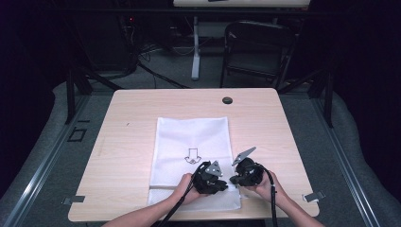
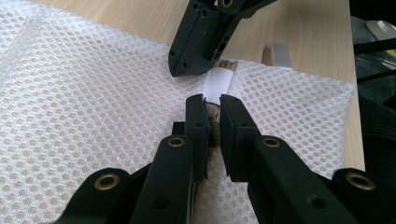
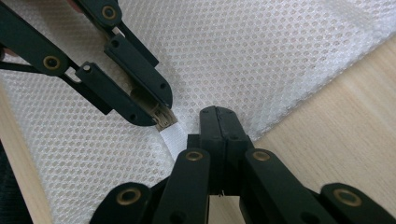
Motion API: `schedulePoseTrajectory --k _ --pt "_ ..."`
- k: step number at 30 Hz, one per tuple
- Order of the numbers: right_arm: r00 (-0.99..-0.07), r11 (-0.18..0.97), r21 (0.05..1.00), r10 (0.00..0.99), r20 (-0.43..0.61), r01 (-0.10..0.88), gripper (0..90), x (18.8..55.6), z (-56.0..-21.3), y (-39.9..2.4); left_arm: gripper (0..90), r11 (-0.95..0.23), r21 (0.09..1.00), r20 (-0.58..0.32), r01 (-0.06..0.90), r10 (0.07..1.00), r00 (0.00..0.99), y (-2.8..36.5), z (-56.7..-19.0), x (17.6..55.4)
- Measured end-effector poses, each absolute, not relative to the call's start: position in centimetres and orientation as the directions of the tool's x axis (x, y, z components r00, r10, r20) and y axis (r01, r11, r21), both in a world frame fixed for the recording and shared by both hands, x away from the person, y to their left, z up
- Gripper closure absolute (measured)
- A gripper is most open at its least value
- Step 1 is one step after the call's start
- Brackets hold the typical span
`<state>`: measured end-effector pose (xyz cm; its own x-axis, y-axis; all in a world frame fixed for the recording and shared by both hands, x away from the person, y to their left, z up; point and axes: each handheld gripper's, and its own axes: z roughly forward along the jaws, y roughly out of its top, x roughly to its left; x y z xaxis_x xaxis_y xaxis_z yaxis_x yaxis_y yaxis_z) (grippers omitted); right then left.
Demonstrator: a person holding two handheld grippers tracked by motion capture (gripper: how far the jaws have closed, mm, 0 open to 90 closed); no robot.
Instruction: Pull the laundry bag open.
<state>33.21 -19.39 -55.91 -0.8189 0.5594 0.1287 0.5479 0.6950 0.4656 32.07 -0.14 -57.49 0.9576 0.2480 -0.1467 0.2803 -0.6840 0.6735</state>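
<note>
1. Lowest in the high view, 2 forearms enter from the bottom edge, and the left claw (image 1: 218,182) and right claw (image 1: 235,178) meet just right of centre, over the near end of the white mesh bag (image 1: 191,137).
2. In the left gripper view, the left claw (image 2: 213,100) is clenched on a small brownish tab at the end of a white fabric strip (image 2: 218,86) sewn into the bag (image 2: 93,116).
3. In the right gripper view, the right claw (image 3: 219,113) is clenched tight; whether mesh is pinched between its tips we cannot tell.
4. We judge the bag light, limp and easily bunched, so the firmer strip and tab are the better hold.
5. Farther up, the bag lies flat on the worktop (image 1: 127,109), an arrow printed at its middle.
</note>
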Motion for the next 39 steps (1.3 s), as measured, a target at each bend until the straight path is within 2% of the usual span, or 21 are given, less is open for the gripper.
schedulePoseTrajectory --k 8,13,17,24,33,39 --pt "-0.798 0.665 0.461 0.571 0.193 0.588 90.0 33.7 -56.0 -19.9 82.7 -0.655 0.688 -0.169 0.312 0.273 0.947 0.1 -57.8 32.0" --pt "-0.771 0.611 0.486 0.583 0.257 0.624 90.0 33.4 -54.9 -20.5 82.6 -0.649 0.692 -0.172 0.317 0.278 0.945 0.0 -57.9 32.0" --pt "-0.775 0.637 0.448 0.570 0.274 0.627 90.0 33.0 -55.3 -20.1 82.6 -0.649 0.692 -0.159 0.316 0.289 0.944 0.0 -57.9 31.9" --pt "-0.805 0.684 0.436 0.559 0.201 0.584 90.0 32.7 -55.7 -19.3 82.8 -0.674 0.679 -0.129 0.290 0.279 0.952 -0.1 -57.7 31.8" --pt "-0.808 0.687 0.441 0.557 0.192 0.578 90.0 32.5 -55.7 -19.3 82.9 -0.681 0.678 -0.132 0.276 0.257 0.957 -0.1 -57.6 31.8" --pt "-0.808 0.687 0.440 0.556 0.195 0.579 90.0 32.6 -55.8 -19.4 82.8 -0.686 0.667 -0.129 0.291 0.278 0.952 0.9 -57.3 32.0"
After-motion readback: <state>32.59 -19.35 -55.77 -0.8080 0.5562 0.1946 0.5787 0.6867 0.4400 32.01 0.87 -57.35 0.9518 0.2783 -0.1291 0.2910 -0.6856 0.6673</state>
